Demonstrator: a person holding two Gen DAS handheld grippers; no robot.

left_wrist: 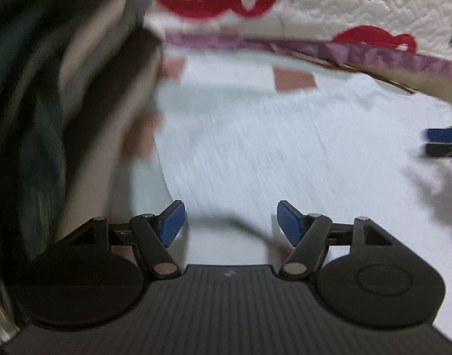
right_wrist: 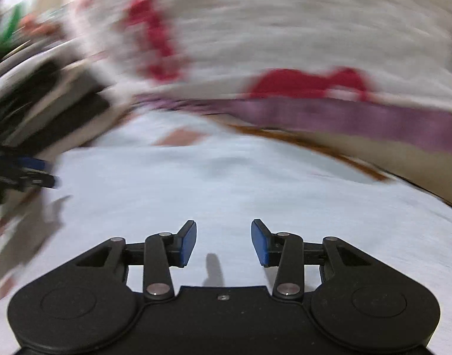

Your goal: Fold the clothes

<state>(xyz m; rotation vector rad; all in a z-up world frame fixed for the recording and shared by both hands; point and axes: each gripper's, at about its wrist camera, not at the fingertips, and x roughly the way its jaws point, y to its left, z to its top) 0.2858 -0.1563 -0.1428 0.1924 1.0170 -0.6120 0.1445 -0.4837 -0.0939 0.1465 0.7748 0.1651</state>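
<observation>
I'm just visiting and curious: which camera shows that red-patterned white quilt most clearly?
The left wrist view: there the quilt is fairly sharp, showing stitched texture, red shapes and a purple border. In the right wrist view the quilt fills more of the picture but is smeared by motion blur.

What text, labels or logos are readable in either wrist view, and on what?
None readable.
A small pale mark on the left gripper body: too blurred to read.
The quilt carries red shapes only, no letters.
The white garment shows no print or tag.
</observation>
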